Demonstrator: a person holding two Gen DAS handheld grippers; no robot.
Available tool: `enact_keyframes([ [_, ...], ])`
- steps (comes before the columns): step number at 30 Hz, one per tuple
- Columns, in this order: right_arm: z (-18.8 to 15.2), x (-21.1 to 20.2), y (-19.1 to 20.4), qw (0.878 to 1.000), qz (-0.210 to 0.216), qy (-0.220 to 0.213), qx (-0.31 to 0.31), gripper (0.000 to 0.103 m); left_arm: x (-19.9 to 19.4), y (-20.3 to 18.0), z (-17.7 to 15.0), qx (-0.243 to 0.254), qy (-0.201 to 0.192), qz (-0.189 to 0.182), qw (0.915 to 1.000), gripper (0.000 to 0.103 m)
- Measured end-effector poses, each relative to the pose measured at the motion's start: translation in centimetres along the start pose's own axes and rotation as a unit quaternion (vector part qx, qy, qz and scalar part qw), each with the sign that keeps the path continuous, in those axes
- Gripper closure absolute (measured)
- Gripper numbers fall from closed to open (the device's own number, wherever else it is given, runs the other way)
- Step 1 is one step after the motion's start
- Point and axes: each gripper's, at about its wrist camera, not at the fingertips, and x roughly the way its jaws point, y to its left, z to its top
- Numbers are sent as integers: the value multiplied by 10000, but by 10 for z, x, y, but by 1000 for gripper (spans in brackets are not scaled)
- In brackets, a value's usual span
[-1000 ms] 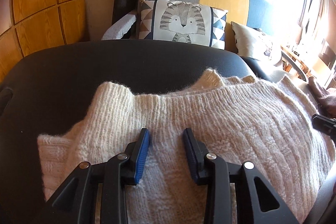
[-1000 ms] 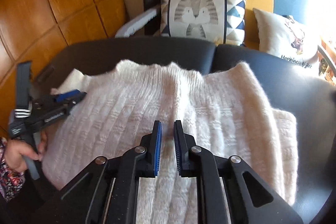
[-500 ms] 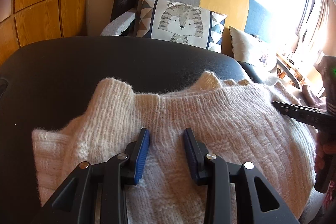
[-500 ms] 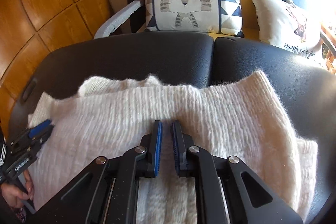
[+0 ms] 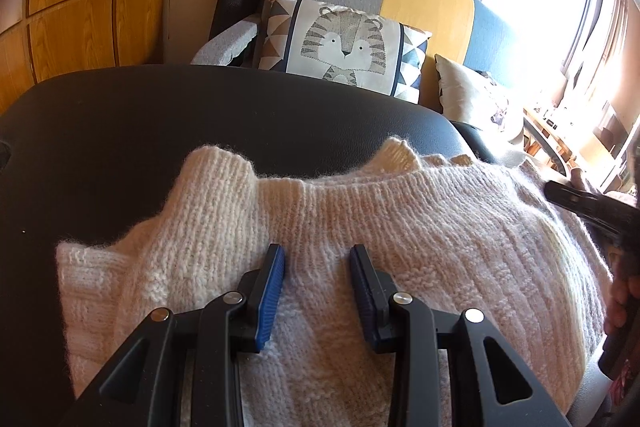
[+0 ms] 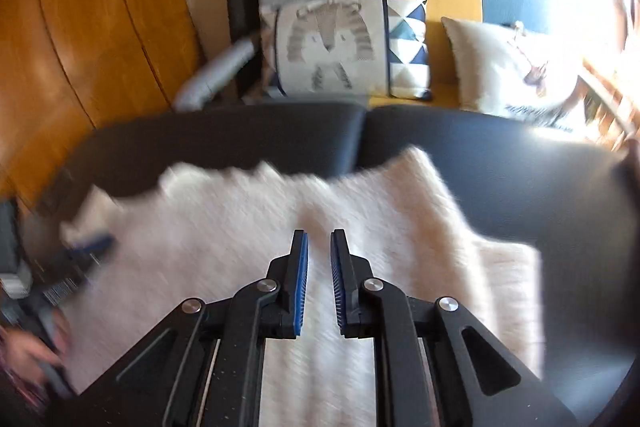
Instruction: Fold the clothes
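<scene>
Two grippers are at work over one white knitted sweater (image 5: 400,259), and we hold one in each hand. The sweater lies spread on a black padded table (image 5: 160,131), right under both of our tools.

Our left gripper (image 5: 316,267) hangs just above the knit with its blue pads (image 5: 272,287) apart. Nothing is between them. The ribbed neck band sits just ahead of its tips. One sleeve is tucked in and lies off to its left side.

Our right gripper (image 6: 319,255) has its pads close together, with only a thin gap. No wool is pinched in there. Its jaws have just been opening a tiny bit. That picture is smeary, so we cannot see the stitches well. The sweater's other edge lies ahead and to the right of this gripper. Down at the far left of its view we see the left tool and the hand that holds it.

We think the sweater is part way folded. The sides look tucked in, and the long fold is not yet done. So we are between grabs, looking for the next spot to pinch.

Next, we likely need to open the right jaws wider. Then each gripper should go down to an edge of the sweater and bite a good bunch of wool. The knit is thick and floppy, so a small nip may slip out.

Behind the table sits a sofa with a tiger cushion (image 5: 344,47).
</scene>
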Motion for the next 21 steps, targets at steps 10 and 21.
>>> enact_keyframes([
  [10,-32,3,-20,9994,11,340,13,90,-5,0,-3,163,61,-112,9998,67],
  [21,-87,-83,-8,9937,470,-749,693,87,-54,-14,-11,202,98,-398,9990,73],
])
